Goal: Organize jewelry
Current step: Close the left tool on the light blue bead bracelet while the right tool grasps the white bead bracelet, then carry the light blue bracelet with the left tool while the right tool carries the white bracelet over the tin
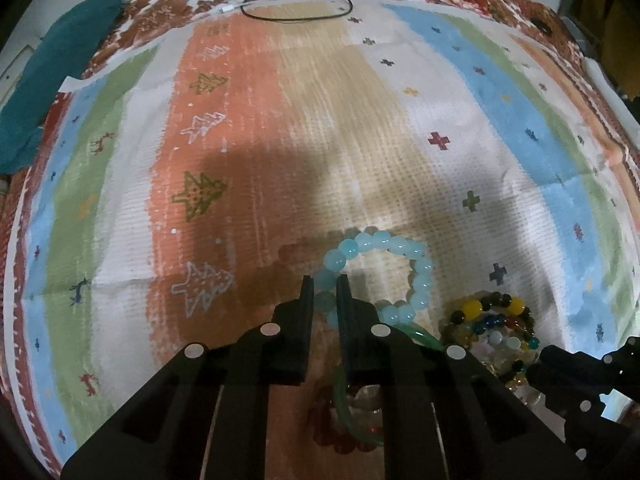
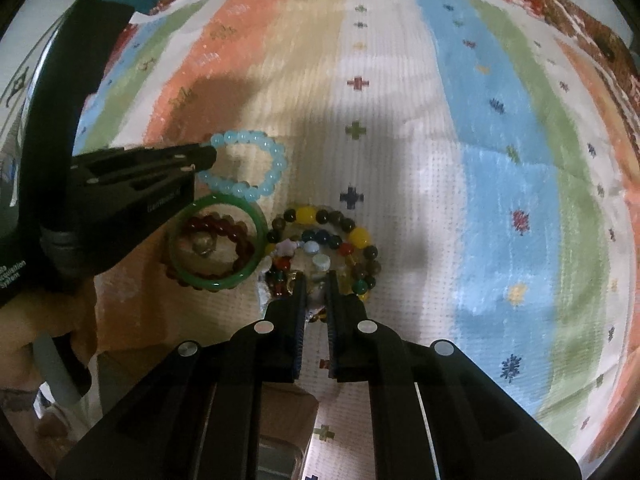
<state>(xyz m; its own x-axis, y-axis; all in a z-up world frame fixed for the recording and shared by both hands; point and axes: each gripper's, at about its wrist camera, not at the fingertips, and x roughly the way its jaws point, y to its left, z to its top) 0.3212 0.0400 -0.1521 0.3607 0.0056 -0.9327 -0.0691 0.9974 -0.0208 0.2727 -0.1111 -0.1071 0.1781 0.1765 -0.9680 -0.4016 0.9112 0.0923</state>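
Both my grippers point steeply down. My left gripper is clamped on the pale blue round-bead bracelet. Just beside the bracelet, my right gripper is clenched in the pile of multicoloured bead bracelets.

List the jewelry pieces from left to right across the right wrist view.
Dark red bead bracelet lying partly inside the green bangle → light blue bead bracelet, farther up → mixed bracelet pile with yellow and dark beads.
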